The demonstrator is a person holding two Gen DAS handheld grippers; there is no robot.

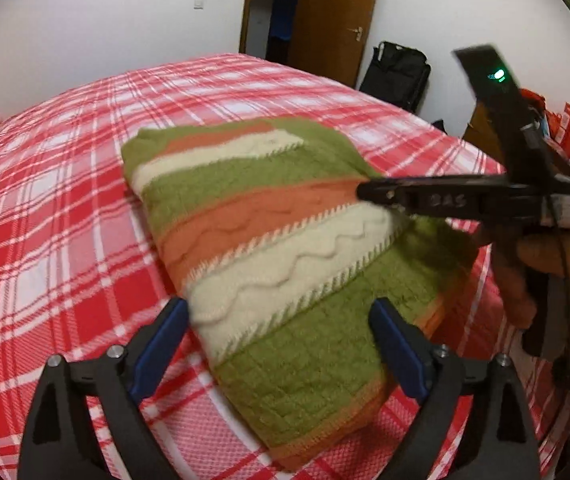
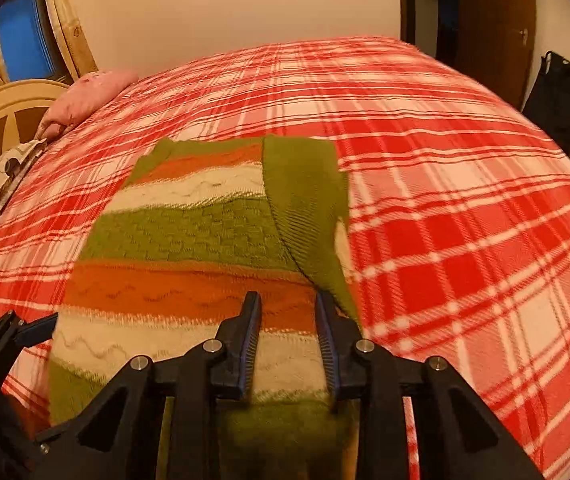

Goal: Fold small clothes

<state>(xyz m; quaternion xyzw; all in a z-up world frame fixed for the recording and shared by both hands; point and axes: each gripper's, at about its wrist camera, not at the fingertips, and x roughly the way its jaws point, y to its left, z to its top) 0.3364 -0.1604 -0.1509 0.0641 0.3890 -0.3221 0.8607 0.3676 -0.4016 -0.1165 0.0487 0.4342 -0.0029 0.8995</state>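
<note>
The left gripper point(image 1: 279, 344) stands with its blue-padded jaws spread wide, straddling the near end of the striped knitted sweater point(image 1: 281, 248) in green, orange and cream wool; the pads do not press on the knit and nothing is held. The right gripper point(image 2: 289, 344) has its jaws partly apart above the near part of the same sweater; no fabric is seen clamped between the pads, though a green ribbed sleeve point(image 2: 305, 200) lies folded inward just ahead of the right-hand jaw.

Task status, judged from the layout: the sweater lies as a compact rectangle with both sides turned in, so the folding appears largely complete. Remaining work is probably a final halving or a smoothing pass; no further unfolded garment is visible.

Location: the sweater rests near the middle of the red-and-white plaid bedspread point(image 2: 465, 200), towards its near edge and well apart from its far edge.

Count, near to far:
- grippers: two
- sweaters: one
- pink pillow point(image 2: 89, 96) at the far left corner of the bed: one
- black bag point(image 1: 397, 72) against the far wall: one
- brown wooden door point(image 1: 337, 20): one
</note>
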